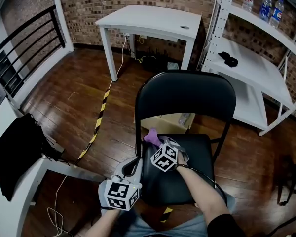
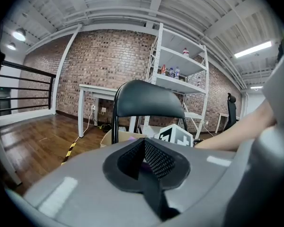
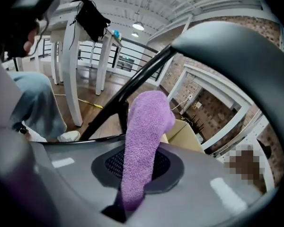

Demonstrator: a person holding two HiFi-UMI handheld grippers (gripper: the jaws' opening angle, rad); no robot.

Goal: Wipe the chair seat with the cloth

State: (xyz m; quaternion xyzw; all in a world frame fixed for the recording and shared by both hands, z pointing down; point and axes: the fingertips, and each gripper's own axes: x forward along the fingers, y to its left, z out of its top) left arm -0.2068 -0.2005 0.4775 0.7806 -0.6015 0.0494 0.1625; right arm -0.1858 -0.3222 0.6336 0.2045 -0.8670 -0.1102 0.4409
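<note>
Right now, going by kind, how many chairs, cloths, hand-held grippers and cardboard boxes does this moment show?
Black chair: 1
Purple cloth: 1
Hand-held grippers: 2 (left hand-held gripper, right hand-held gripper)
Cardboard box: 1
Total: 5

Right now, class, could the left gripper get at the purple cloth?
Probably yes. The left gripper, open, sits at the left edge of the chair seat with only bare seat between it and the cloth. The right gripper clamps that cloth, leaving just its free end.
</note>
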